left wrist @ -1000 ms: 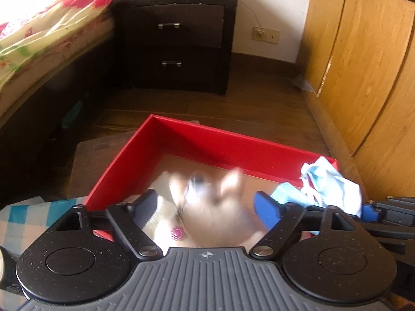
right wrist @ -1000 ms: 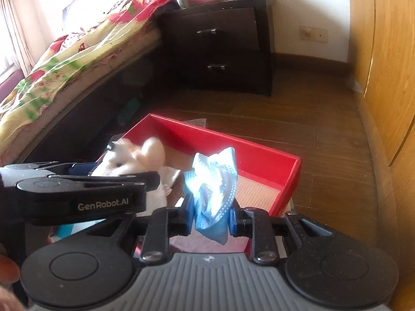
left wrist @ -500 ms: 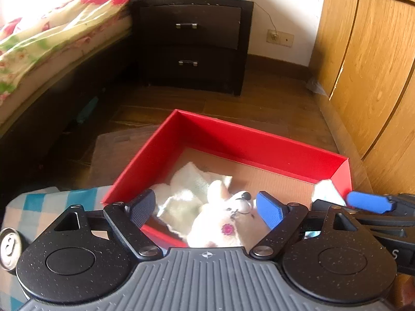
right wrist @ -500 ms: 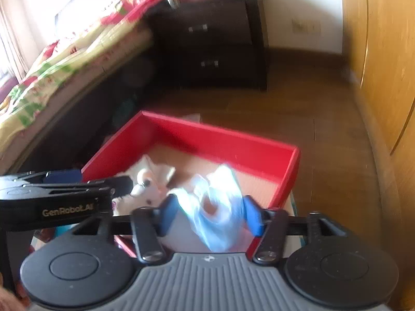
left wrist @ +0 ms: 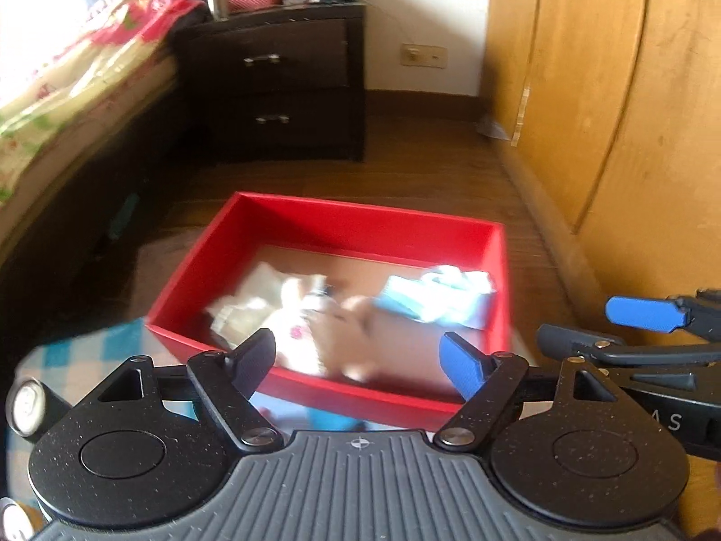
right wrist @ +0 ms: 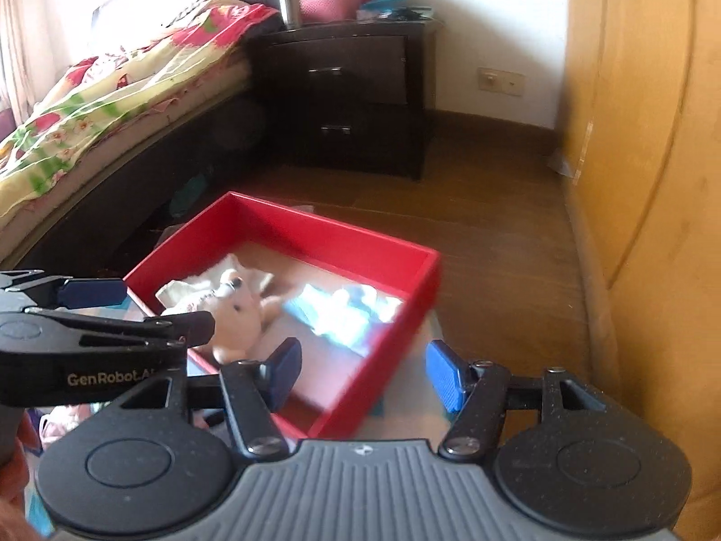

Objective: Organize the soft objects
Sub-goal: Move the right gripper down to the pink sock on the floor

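Right wrist view: right claw (right wrist: pixel 362 374) gapes empty, its jaws having just opened; blue cloth (right wrist: pixel 342 311) and plush dog (right wrist: pixel 239 311) lie inside the red box (right wrist: pixel 392 315). Left claw (left wrist: pixel 360 360) also gapes empty. Next: fetch another soft item.

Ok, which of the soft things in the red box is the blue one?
The crumpled light-blue cloth, lying in the red box toward its right wall. The plush toy and the cloth at the left are cream-white.

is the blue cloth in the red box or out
In. The blue cloth lies crumpled on the floor of the red box, beside the plush toy; neither set of tongs holds it.
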Demonstrator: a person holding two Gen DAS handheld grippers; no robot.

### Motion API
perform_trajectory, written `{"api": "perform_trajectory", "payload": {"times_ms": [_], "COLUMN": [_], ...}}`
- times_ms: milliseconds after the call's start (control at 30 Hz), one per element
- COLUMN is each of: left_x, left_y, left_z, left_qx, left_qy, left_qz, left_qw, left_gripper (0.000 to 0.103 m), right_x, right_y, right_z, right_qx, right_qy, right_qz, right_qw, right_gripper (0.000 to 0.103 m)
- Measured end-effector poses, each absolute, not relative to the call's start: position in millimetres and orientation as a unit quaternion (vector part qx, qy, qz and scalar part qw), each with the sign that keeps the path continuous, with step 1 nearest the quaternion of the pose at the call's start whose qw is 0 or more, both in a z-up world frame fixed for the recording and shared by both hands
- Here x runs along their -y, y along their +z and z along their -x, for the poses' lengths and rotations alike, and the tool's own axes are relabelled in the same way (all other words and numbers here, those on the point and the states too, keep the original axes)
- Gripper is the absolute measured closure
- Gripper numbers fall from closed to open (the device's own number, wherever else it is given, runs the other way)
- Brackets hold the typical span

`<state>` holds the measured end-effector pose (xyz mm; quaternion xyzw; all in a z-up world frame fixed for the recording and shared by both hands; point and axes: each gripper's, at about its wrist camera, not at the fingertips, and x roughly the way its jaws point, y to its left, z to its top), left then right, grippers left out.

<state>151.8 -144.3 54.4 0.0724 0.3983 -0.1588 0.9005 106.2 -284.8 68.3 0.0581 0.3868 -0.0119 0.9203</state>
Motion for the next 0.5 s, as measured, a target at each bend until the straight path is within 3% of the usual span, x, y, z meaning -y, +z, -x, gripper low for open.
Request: {"api": "perform_trajectory", "payload": {"times_ms": [300,500], "left_x": [188,209], "left_y": [55,38], "left_z": [-110,-87], "left_qx": [-0.396,-0.408], "left_qy": [-0.207,-0.238], "left_qz": [-0.090,-0.100], "left_qw": [0.890,0.876], "left_gripper": [0.024,0.024], "right_x": [334,381], "right_y": [67,34], "right_z": [-52,-8], "right_qx": [-0.392,-0.416], "right_qy": [-0.059,-0.115], "right_qz": [-0.082,-0.109], "right_qw": [0.914,0.895], "right_gripper": [0.064,0.064]}}
